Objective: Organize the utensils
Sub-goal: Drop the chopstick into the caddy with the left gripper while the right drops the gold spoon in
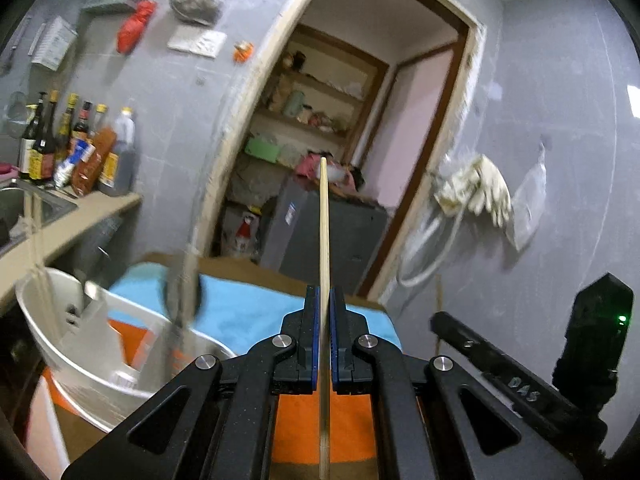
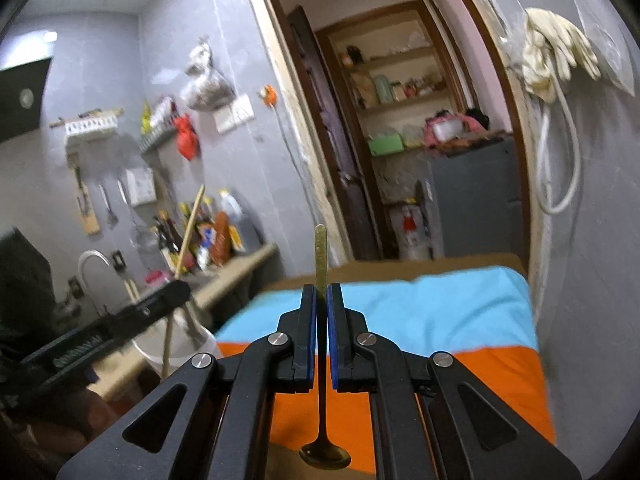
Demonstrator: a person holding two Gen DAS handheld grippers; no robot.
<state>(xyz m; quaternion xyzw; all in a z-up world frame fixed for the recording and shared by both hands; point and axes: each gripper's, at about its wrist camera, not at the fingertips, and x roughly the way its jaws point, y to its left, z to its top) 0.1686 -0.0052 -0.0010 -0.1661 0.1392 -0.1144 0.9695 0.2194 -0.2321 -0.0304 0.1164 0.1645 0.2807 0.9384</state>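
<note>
My left gripper (image 1: 324, 292) is shut on a pale wooden chopstick (image 1: 324, 224) that stands upright between the blue pads, its tip well above them. A white utensil basket (image 1: 84, 332) with several utensils in it stands low at the left of that view. My right gripper (image 2: 322, 289) is shut on a gold spoon (image 2: 321, 248); the handle points up and the bowl hangs below the pads. In the right wrist view the left gripper (image 2: 176, 292) shows at the left with the chopstick (image 2: 188, 232) slanting up from it over the white basket (image 2: 196, 340).
A blue and orange cloth (image 2: 432, 320) covers the table below both grippers. A counter (image 1: 80, 220) with a sink and several sauce bottles (image 1: 76, 144) runs along the left wall. An open doorway (image 1: 360, 120) with shelves lies ahead. Gloves (image 1: 480, 188) hang on the right wall.
</note>
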